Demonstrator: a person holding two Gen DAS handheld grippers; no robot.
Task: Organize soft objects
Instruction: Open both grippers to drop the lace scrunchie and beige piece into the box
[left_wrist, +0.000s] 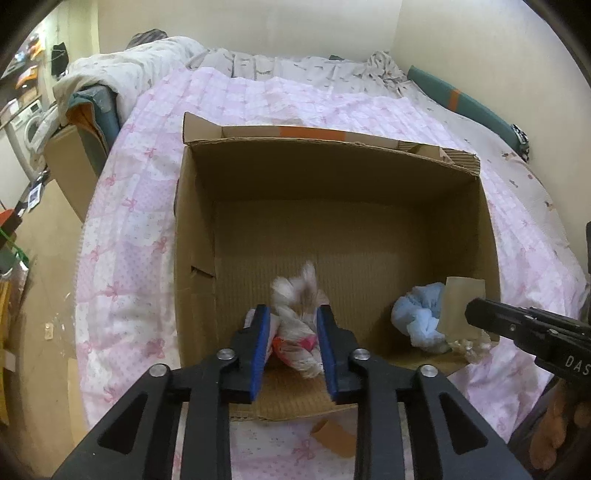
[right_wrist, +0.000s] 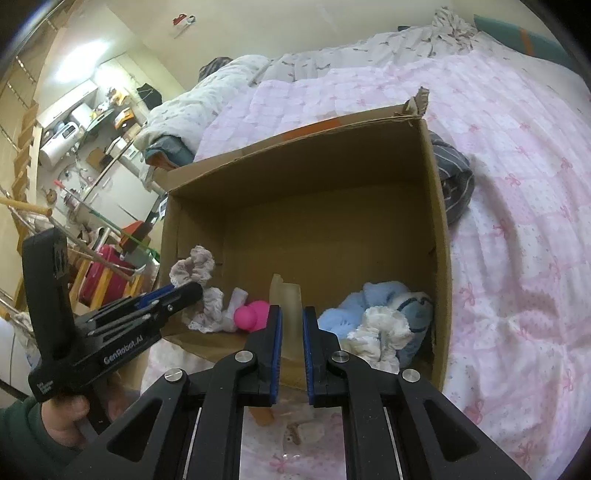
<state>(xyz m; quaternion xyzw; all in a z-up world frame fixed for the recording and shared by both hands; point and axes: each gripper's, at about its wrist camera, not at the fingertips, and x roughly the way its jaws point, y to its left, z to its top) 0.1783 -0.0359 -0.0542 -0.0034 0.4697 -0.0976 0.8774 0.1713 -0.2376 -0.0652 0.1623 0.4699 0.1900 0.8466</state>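
Blue pads line the jaws of the left gripper (left_wrist: 291, 339), which are closed partway on a pale frilly cloth bundle (left_wrist: 299, 332) with a pink and red patch low on it; the cloth fills the gap between the pads and pokes out ahead of them. In the right wrist view the same bundle (right_wrist: 201, 291) hangs from that gripper (right_wrist: 184, 295) just over the near left edge of the cardboard box (left_wrist: 332, 229), with a pink rounded toy (right_wrist: 253, 314) beside it inside the box.

The right gripper (right_wrist: 292, 328) has its jaws narrowly apart, with an upright cardboard flap (right_wrist: 286, 310) of the near box wall standing in the gap; whether the pads press on it cannot be told. Just right of these jaws, in the near right corner of the box, lie a light blue fluffy cloth (right_wrist: 384, 299) and a white ruffled cloth (right_wrist: 380, 328), touching each other.

Beyond the box spreads a pink bow-patterned quilt (right_wrist: 517, 206) on the bed, and a dark striped garment (right_wrist: 452, 177) lies against the outside of the box's right wall.
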